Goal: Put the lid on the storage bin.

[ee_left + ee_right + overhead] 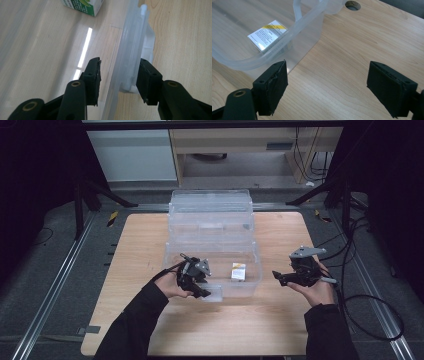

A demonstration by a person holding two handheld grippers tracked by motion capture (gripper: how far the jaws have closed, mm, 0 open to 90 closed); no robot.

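A clear plastic bin [256,265] stands in the middle of the wooden table [140,245]. On its floor lies a small white carton [238,271] with a yellow stripe; it is the labelled carton [267,33] in the right gripper view and the green-printed carton [82,6] in the left gripper view. My left gripper [205,292] straddles the bin's near rim [132,37], one jaw inside the wall and one outside by the handle lip, with a gap still on the inner side. My right gripper [278,276] hovers right of the bin, jaws wide open over bare wood [328,63].
A second clear container [210,207] sits directly behind the bin at the table's far edge. A cable hole [352,4] is in the tabletop beyond the bin's corner. Black frame legs and cables lie on the floor at both sides.
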